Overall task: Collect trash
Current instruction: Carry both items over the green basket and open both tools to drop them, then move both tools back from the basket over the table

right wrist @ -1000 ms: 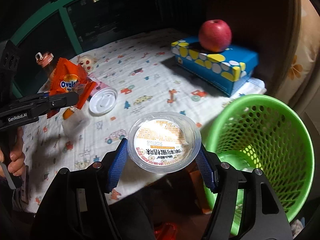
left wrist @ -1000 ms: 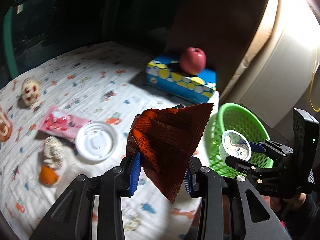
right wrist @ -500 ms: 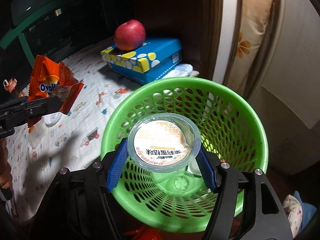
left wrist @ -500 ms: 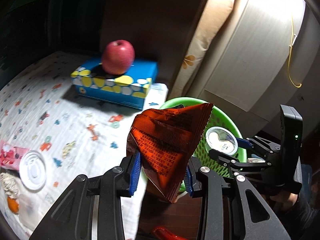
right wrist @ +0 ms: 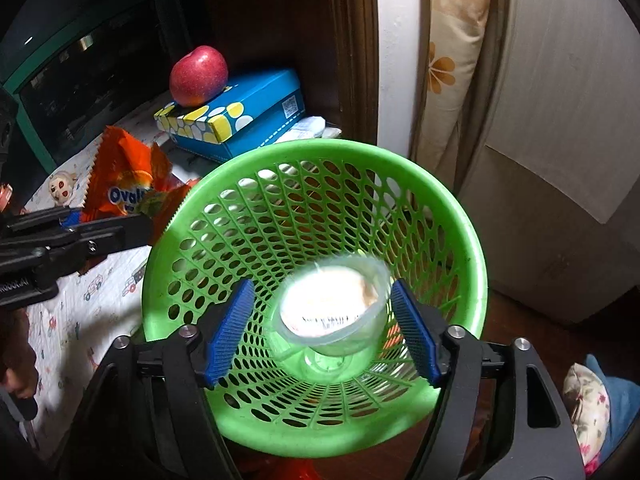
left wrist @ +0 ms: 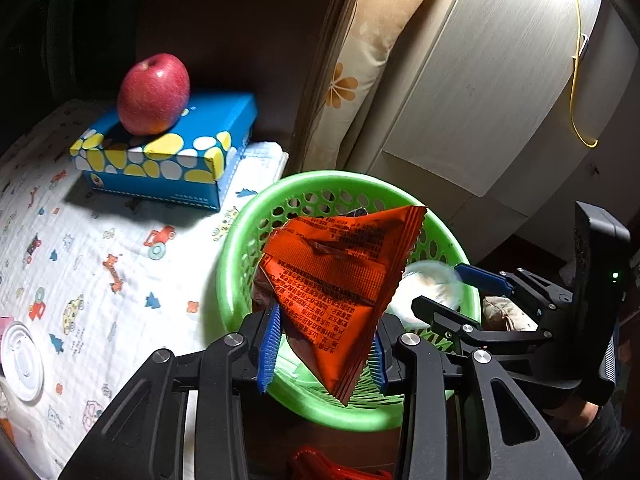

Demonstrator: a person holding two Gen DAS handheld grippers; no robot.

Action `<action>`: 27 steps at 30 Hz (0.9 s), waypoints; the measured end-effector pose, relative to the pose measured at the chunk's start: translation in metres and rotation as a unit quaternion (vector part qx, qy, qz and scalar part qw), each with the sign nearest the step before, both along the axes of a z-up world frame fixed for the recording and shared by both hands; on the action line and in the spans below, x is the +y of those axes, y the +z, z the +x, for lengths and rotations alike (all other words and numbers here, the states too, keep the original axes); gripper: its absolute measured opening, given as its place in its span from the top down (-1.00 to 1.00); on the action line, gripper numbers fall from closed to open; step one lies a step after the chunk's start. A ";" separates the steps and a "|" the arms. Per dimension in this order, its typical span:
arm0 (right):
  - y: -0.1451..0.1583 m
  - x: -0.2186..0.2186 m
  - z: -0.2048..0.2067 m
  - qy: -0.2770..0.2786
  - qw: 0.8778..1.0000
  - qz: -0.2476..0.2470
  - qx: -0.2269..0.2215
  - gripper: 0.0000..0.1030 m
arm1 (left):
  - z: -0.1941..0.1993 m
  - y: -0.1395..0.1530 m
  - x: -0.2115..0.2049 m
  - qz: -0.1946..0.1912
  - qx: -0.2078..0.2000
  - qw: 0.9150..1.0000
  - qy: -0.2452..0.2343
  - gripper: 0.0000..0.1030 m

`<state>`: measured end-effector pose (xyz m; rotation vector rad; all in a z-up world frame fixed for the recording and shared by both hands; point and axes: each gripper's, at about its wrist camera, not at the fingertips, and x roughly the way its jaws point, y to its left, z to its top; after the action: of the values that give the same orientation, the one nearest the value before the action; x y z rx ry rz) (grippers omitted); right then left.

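- Right gripper [right wrist: 320, 336] has spread its jaws apart since half a second back, when they were clamped on the clear plastic cup [right wrist: 334, 304]; the cup now shows blurred and tilted between the blue pads, touching neither, over the mouth of the green basket [right wrist: 460, 216].
- Judging by the blur, the cup is dropping into the basket, so that piece of trash looks as good as collected.
- Left gripper [left wrist: 324, 346] is clamped on the orange Ovaltine wrapper [left wrist: 336, 280] and has come over the basket's table-side rim; a second ago it was above the table.
- Next, I judge, the wrapper gets let go; the right gripper is close beside it over the basket and could crowd the drop.
- Beyond the basket, on the printed cloth [left wrist: 100, 240], a red apple [left wrist: 154, 94] sits on a blue tissue box [left wrist: 168, 160].
- Farther from the basket along the cloth lies a white lid [left wrist: 20, 360], still to gather.
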<state>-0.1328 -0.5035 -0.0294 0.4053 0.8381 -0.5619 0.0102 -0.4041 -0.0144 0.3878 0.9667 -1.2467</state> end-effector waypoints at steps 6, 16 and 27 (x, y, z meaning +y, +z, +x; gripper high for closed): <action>0.002 -0.004 -0.006 -0.010 1.000 -0.002 -0.004 -0.45 | -0.005 -0.012 -0.008 0.009 0.010 1.000 -0.006 0.16; 0.010 -0.002 -0.013 -0.017 1.000 -0.006 -0.014 -0.49 | -0.006 -0.016 -0.005 0.003 0.023 1.000 -0.005 0.01; 0.020 0.021 0.002 0.020 0.999 -0.012 -0.025 -0.58 | 0.017 -0.003 0.047 -0.006 -0.004 0.998 0.062 -0.12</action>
<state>-0.1307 -0.4830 -0.0098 0.3785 0.7884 -0.5230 0.0272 -0.3574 -0.0175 0.3185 0.9625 -1.1380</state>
